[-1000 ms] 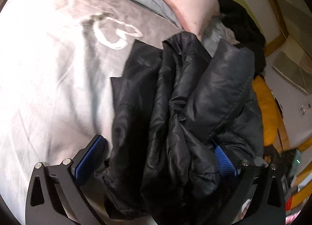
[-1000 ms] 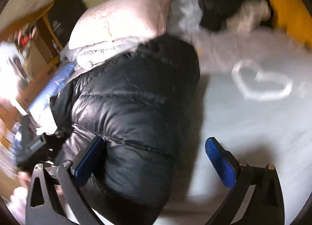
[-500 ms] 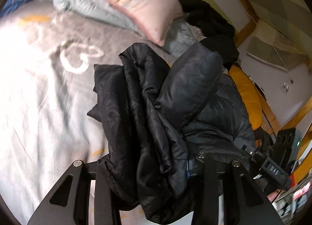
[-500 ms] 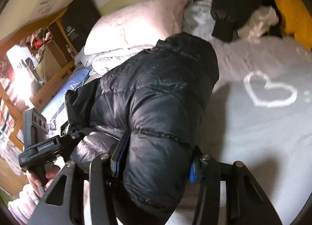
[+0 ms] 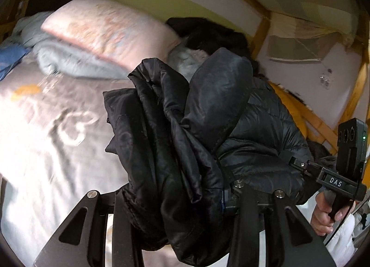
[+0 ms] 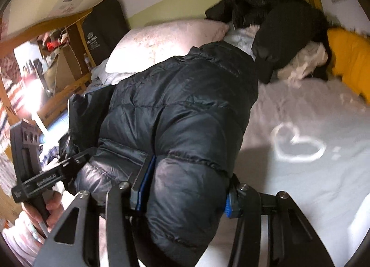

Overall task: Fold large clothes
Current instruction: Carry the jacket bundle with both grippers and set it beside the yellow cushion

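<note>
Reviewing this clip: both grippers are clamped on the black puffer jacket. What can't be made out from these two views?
- Left wrist view: the left gripper pads, buried in black puffer jacket folds.
- Both views: the jacket's lower end, cut off by the bottom edge.
- Right wrist view: the right gripper grip shows, but the shelf clutter is blurred and glare-washed.

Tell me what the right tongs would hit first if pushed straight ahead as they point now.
The black puffer jacket they are already clamped on fills that line. Beyond it probably the pink pillow, though depth is unclear.

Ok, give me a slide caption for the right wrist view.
Right gripper clamped on a black quilted puffer jacket, held above a grey heart-print bedsheet.
</note>
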`<state>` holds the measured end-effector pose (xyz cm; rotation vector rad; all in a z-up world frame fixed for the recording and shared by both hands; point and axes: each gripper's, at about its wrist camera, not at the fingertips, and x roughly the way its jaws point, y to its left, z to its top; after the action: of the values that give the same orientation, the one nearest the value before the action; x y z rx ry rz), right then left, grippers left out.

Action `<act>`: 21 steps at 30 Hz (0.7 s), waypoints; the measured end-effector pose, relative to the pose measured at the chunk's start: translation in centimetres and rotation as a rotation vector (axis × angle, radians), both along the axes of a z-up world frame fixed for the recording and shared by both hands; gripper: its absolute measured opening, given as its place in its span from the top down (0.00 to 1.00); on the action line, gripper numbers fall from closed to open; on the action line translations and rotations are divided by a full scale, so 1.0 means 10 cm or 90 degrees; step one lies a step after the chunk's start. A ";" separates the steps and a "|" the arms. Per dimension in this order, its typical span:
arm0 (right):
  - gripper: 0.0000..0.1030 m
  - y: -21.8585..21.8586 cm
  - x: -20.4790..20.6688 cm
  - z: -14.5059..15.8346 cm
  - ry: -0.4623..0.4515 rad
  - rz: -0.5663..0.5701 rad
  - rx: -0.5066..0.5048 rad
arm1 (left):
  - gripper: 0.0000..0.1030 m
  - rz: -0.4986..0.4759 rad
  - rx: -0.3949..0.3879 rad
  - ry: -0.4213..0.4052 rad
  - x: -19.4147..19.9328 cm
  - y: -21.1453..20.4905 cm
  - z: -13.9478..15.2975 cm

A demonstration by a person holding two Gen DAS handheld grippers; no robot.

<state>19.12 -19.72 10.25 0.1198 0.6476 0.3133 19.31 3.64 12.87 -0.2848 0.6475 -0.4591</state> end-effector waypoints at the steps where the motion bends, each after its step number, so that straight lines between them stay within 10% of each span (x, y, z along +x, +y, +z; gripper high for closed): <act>1: 0.56 -0.10 -0.02 0.09 -0.013 -0.001 -0.005 | 0.63 -0.008 -0.003 -0.010 -0.01 -0.08 0.07; 21: 0.55 -2.72 -0.14 0.49 -0.123 -0.294 -0.164 | 0.63 -0.171 -0.060 -0.035 0.97 -3.20 -0.21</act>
<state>17.73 -46.93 15.17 -0.0104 0.4469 -0.2029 28.99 -28.39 10.76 -0.2743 0.6137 -0.7539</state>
